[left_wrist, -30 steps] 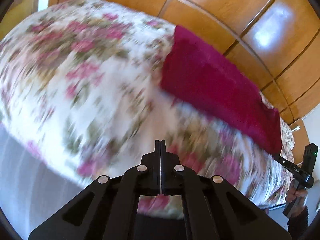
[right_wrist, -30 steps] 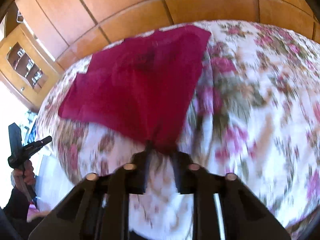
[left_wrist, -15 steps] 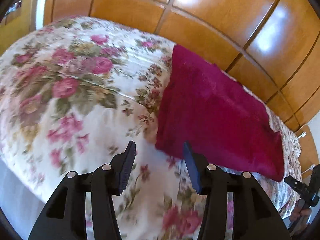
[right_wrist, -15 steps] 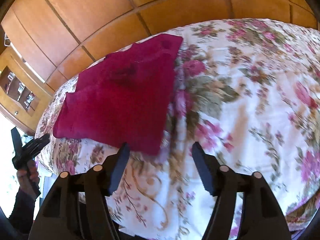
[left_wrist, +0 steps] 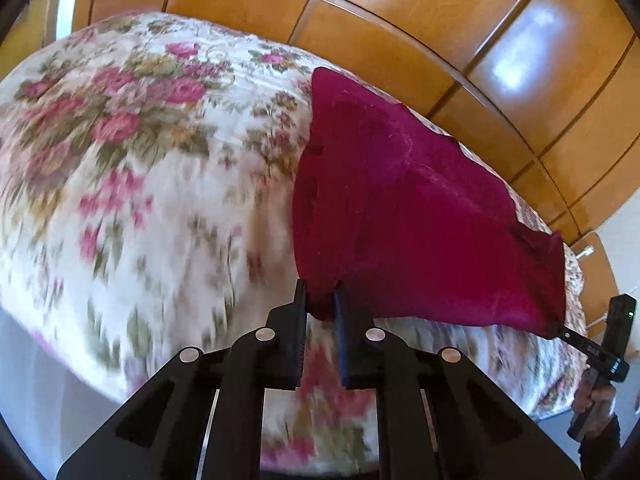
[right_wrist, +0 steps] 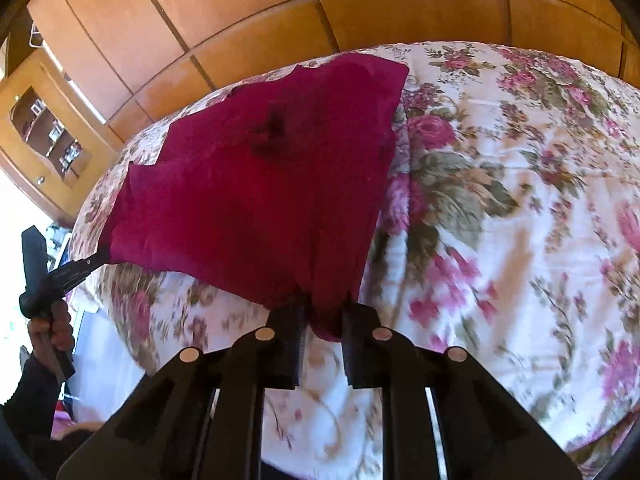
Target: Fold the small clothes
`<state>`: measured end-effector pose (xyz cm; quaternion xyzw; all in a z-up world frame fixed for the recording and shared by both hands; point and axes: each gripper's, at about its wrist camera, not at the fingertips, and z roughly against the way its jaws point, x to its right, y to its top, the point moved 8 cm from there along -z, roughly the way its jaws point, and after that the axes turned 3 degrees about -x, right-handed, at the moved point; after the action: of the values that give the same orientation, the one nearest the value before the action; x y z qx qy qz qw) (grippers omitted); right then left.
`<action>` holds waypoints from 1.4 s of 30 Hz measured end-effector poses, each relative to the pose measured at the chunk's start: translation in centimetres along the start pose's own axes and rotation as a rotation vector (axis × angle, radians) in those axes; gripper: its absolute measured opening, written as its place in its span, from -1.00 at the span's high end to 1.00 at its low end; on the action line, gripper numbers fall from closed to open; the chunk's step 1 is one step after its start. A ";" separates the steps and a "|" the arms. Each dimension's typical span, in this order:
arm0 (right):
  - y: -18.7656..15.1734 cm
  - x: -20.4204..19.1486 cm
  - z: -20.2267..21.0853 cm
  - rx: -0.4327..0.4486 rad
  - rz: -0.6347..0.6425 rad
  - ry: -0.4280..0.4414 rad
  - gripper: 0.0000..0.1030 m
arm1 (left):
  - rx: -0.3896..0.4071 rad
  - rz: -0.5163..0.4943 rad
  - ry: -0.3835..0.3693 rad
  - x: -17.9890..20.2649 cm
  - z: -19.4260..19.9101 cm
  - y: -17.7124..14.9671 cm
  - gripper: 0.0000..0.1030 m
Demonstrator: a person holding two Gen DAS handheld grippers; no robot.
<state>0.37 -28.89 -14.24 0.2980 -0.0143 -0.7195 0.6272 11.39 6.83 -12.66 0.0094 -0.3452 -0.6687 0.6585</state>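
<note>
Two tongs: left tongs and right tongs were closing, each pinching a near corner of the garment.
Garment: stretched between them along the bed's near edge, reaching away toward the wardrobe.

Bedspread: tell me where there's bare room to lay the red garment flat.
The floral bedspread lies bare from the red garment across to its far edge by the wooden panels. The crowded part is the near edge, where the left claw and right claw are closing on the garment's corners.
</note>
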 end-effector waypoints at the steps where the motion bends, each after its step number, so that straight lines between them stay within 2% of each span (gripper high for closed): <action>1: -0.6 0.1 0.2 -0.014 0.004 -0.003 0.74 | -0.013 0.010 -0.013 0.1 0.6 -1.1 0.78; 4: -1.8 0.3 0.1 -0.059 0.019 0.010 0.72 | -0.030 0.009 0.003 0.0 1.6 -3.4 0.78; 6: -1.2 1.1 0.1 -0.053 0.006 -0.005 0.44 | -0.032 0.010 0.008 -0.2 1.8 -3.6 0.73; 7: -0.6 1.4 0.2 -0.032 -0.006 -0.017 0.04 | -0.019 0.015 0.008 -0.3 1.8 -3.3 0.71; 8: 0.1 1.8 0.5 -0.008 -0.019 -0.022 -0.23 | -0.010 0.019 -0.009 -0.3 1.9 -2.8 0.70; 9: 1.0 2.0 0.7 0.021 -0.030 -0.024 -0.24 | -0.004 0.019 -0.025 -0.2 1.8 -2.1 0.56; 11: 3.0 2.4 0.4 0.058 -0.035 -0.040 -0.24 | 0.031 0.005 -0.010 0.0 1.6 -0.4 0.44; 14: 5.5 3.0 -1.3 0.070 -0.052 -0.079 -0.24 | 0.039 -0.029 0.010 0.3 0.1 2.2 0.44; 16: 7.0 3.4 -3.1 0.058 -0.060 -0.106 -0.19 | 0.032 -0.043 0.023 0.5 -1.1 3.3 0.44; 18: 7.8 3.4 -4.3 0.049 -0.053 -0.129 0.04 | 0.019 -0.052 0.022 0.8 -2.5 4.3 0.44; 20: 8.2 2.9 -4.8 0.054 -0.032 -0.146 0.73 | 0.019 -0.069 0.023 1.1 -3.5 4.9 0.44; 21: 8.3 2.5 -4.7 0.062 -0.011 -0.158 0.78 | 0.019 -0.079 0.031 1.2 -3.9 5.1 0.46; 22: 8.3 2.0 -4.2 0.079 0.027 -0.189 0.80 | 0.018 -0.088 0.042 1.3 -4.2 5.2 0.53; 23: 8.3 1.6 -3.8 0.092 0.062 -0.221 0.81 | 0.029 -0.100 0.046 1.5 -4.0 5.2 0.74; 24: 8.2 1.2 -3.2 0.105 0.094 -0.246 0.82 | 0.045 -0.105 0.046 1.7 -3.6 5.3 0.82; 26: 7.9 0.1 -1.6 0.138 0.146 -0.272 0.83 | 0.073 -0.099 0.029 1.9 -2.4 5.3 0.85; 31: 9.2 -2.5 2.0 0.222 0.175 -0.213 0.84 | 0.149 -0.094 -0.018 3.2 0.9 5.8 0.86; 36: 14.0 -2.8 2.3 0.275 0.121 -0.152 0.84 | 0.220 -0.116 -0.032 4.7 1.9 9.7 0.86; 42: 21.1 -0.3 -1.2 0.286 0.042 -0.158 0.84 | 0.241 -0.125 0.042 4.4 -1.4 15.9 0.86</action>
<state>19.79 -32.71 -6.79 0.3262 -0.1722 -0.7181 0.5902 25.37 3.96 -4.22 0.1238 -0.4078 -0.6619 0.6167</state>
